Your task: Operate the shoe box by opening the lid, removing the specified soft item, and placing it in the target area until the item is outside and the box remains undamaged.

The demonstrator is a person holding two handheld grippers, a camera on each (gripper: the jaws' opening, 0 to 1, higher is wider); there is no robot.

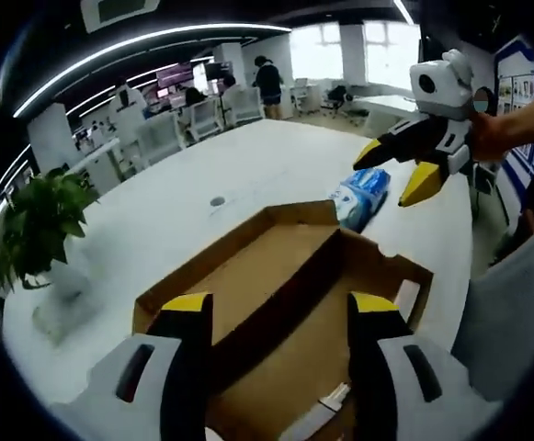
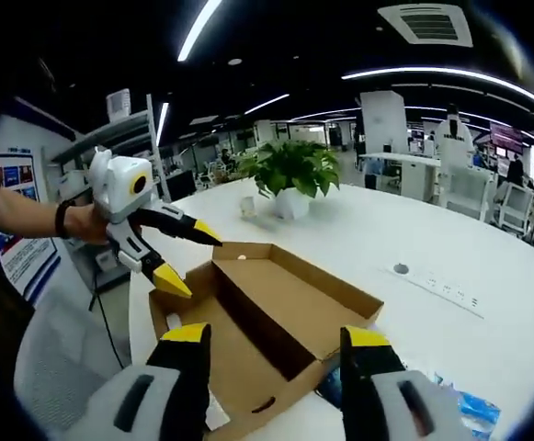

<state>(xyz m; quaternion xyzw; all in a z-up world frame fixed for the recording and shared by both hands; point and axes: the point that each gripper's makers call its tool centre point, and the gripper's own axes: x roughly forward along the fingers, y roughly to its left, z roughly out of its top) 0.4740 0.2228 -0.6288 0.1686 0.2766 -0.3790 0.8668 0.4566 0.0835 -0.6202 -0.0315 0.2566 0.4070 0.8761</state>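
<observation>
While box (image 2: 276, 312) lies open, both grippers (image 1: 280, 317) (image 2: 276, 344) hover spread.

No text can be read — the wall posters (image 2: 18, 243) are too blurred.

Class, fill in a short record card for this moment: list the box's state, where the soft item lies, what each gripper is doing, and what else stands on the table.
box: cardboard shoe box, lid open, inside looks empty
soft item: blue-and-white soft pack, lying on the white table beside the box, outside it
left gripper: jaws open, holding nothing, raised over the box edge
right gripper: jaws open, holding nothing, raised above the pack
also on table: potted plant
</observation>
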